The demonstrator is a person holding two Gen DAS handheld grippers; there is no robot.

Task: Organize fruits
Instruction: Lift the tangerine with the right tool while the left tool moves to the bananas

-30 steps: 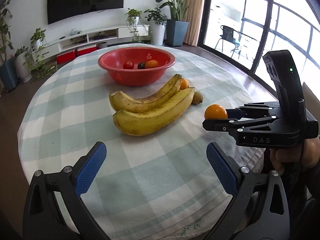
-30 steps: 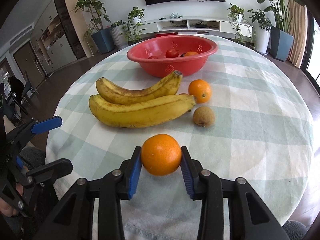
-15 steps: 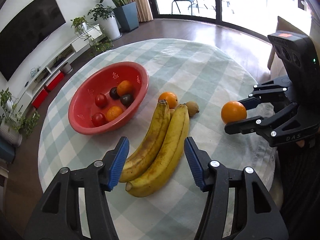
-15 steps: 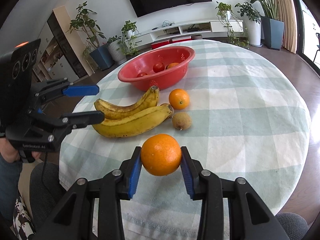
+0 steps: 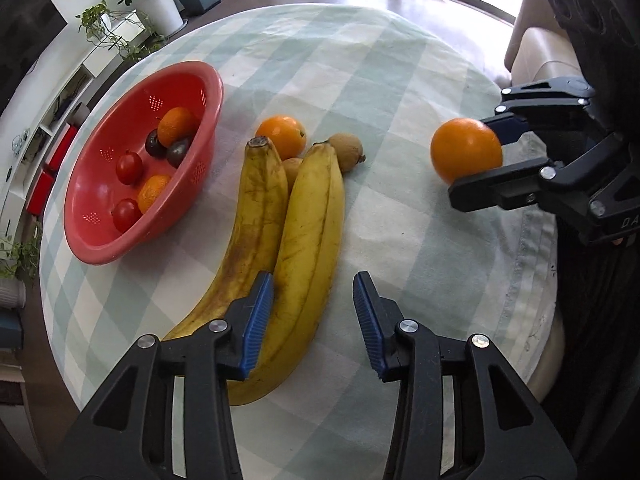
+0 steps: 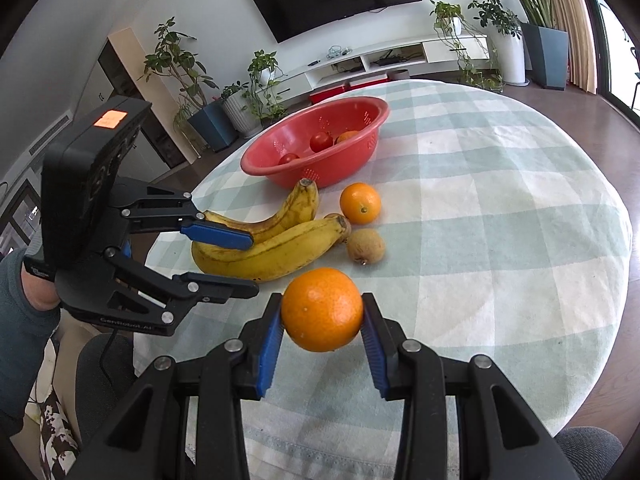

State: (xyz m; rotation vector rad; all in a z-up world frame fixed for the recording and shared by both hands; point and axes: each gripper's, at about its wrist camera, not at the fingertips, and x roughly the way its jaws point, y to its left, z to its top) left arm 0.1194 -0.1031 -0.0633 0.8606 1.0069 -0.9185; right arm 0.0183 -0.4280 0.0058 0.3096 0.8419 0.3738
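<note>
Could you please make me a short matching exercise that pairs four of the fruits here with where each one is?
Things:
1. tomatoes
2. big orange
3. bananas
4. kiwi

Places:
A. held in the right claw
B. under the left claw
C. inside the red bowl
D. on the cloth, touching a banana tip

Pairs: 1-C, 2-A, 3-B, 4-D

left hand-held gripper [image 6: 224, 266]: we see black linkage arms, silver screws, ribbed blue pads [image 6: 218, 236]
body behind its fingers: black box [image 6: 86, 178] with a glowing orange panel on top; white lettering low on the frame; a thin black cable [image 6: 106, 354] below
right hand-held gripper [image 6: 322, 346]: same black frame, blue pads, silver screws
clothing: teal sleeve [image 6: 18, 334]
</note>
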